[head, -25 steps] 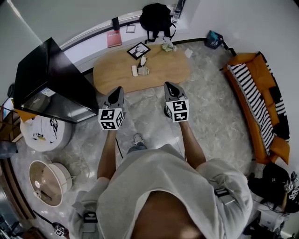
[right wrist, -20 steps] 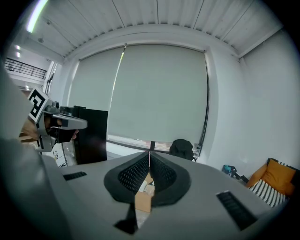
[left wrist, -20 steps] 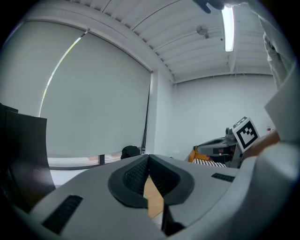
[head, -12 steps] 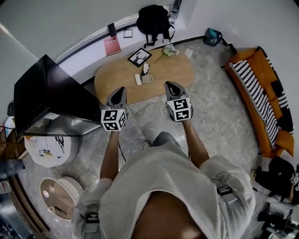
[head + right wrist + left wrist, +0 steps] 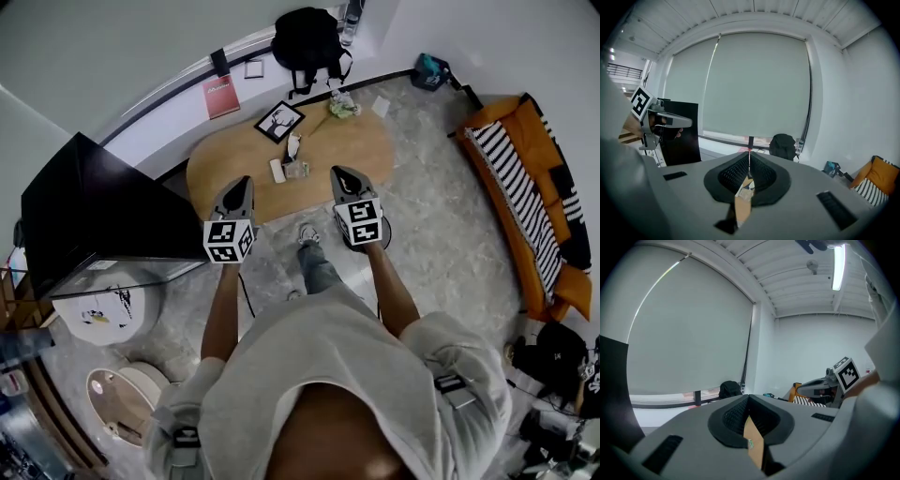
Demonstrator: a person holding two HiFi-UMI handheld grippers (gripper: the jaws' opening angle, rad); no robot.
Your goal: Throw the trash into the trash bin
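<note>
Left gripper (image 5: 239, 181) and right gripper (image 5: 338, 172) — ribbed fingers (image 5: 734, 415) clenched empty — near oval wooden table (image 5: 356, 150).

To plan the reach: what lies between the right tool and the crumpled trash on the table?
In the head view, only bare table separates right tool from crumpled trash.

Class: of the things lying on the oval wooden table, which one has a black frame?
The square picture; every other item there is pale and has no frame.

Two grippers (image 5: 241, 181) (image 5: 337, 171), one table (image 5: 225, 161), one backpack (image 5: 307, 37), one sofa (image 5: 527, 192).
</note>
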